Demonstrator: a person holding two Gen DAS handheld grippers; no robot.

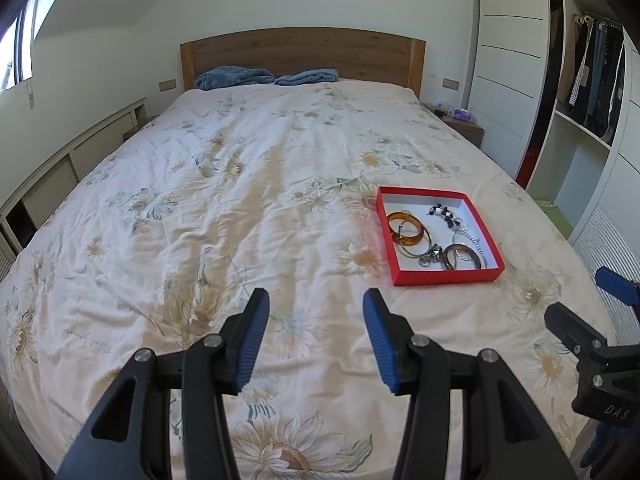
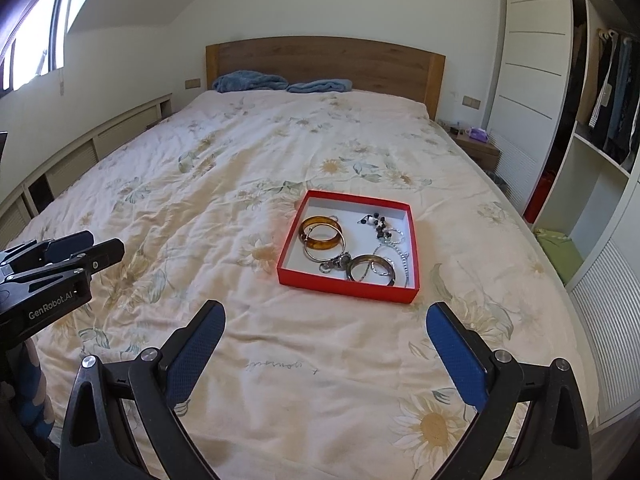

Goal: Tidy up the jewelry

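Observation:
A shallow red tray [image 1: 440,276] [image 2: 344,282] with a white floor lies on the bed's right half. Inside it sit an amber bangle [image 1: 408,230] [image 2: 322,232], a dark bangle [image 1: 464,256] [image 2: 370,268], thin silver hoops, a black-and-white bead string [image 1: 442,214] [image 2: 378,224] and a silver chain. My left gripper [image 1: 316,300] hovers open over the bedspread, to the left of and nearer than the tray, holding nothing. My right gripper [image 2: 324,312] is open wide just short of the tray's near wall, holding nothing. Each gripper shows at the edge of the other's view.
The bed carries a cream floral bedspread [image 1: 240,200] [image 2: 200,184], a wooden headboard [image 1: 300,52] and blue folded blankets [image 1: 236,76] at its head. A white wardrobe with hanging clothes [image 2: 608,92] stands right, beside a nightstand [image 2: 476,144]. Low slatted cabinets [image 1: 60,172] line the left wall.

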